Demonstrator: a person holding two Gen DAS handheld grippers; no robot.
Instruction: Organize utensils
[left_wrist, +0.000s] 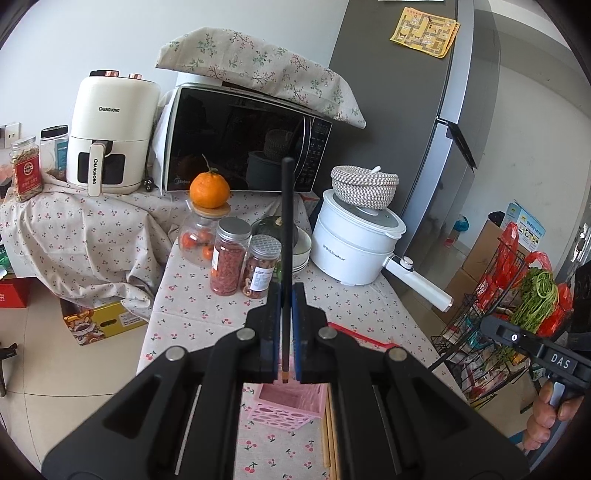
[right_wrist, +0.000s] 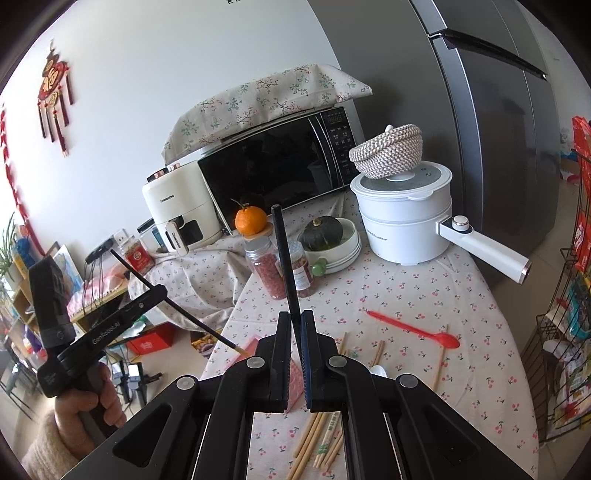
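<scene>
"DAS"-marked hand-held gripper (left_wrist: 524, 341) beside "CHANGHONG" fryer (left_wrist: 110, 136)

Black chopstick (left_wrist: 287, 236) upright over pink basket (left_wrist: 291, 406); red spoon (right_wrist: 413, 324), bamboo chopsticks (right_wrist: 321, 439) flat on tablecloth

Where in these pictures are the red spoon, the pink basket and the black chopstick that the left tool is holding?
red spoon (right_wrist: 448, 339): right wrist view, on its bowl.
pink basket (left_wrist: 286, 410): left wrist view, on its front wall.
black chopstick (left_wrist: 287, 221): left wrist view, mid-shaft, above the closed fingers of the left gripper (left_wrist: 285, 295).
</scene>
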